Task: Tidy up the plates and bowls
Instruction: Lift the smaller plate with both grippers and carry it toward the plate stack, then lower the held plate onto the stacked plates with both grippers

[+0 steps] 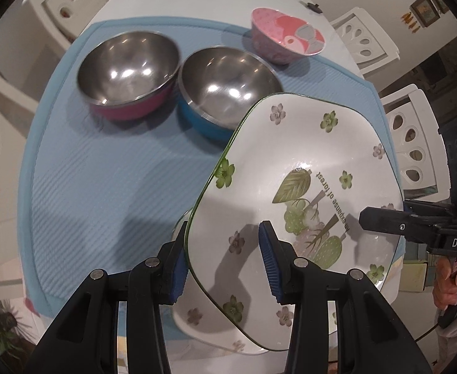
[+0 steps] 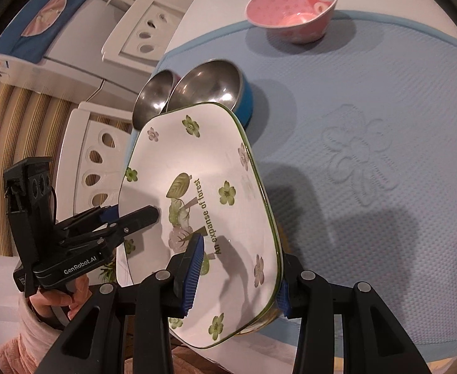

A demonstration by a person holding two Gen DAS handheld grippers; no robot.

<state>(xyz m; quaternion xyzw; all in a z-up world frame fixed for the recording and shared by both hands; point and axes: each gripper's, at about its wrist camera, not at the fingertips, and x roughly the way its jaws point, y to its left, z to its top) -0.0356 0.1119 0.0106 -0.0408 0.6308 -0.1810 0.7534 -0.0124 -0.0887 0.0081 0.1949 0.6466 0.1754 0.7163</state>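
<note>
While both grippers carry the floral plate (image 1: 290,171) above the blue mat (image 1: 103,187), nothing looks sorted yet.

From left to right, the pink-sided steel bowl (image 1: 128,71), blue-sided steel bowl (image 1: 228,90) and pink patterned bowl (image 1: 287,35) stand separately, unstacked; a second floral plate (image 1: 197,321) lies beneath the lifted one. Left gripper (image 1: 225,268), jaws part-closed, clamps the plate's near rim; right gripper (image 2: 237,277), likewise narrowed, pinches the opposite rim. Judging by this, stacking the bowls and settling the plates remains. The blue-sided bowl sits just beyond the plate's far edge, likeliest to be bumped.
</note>
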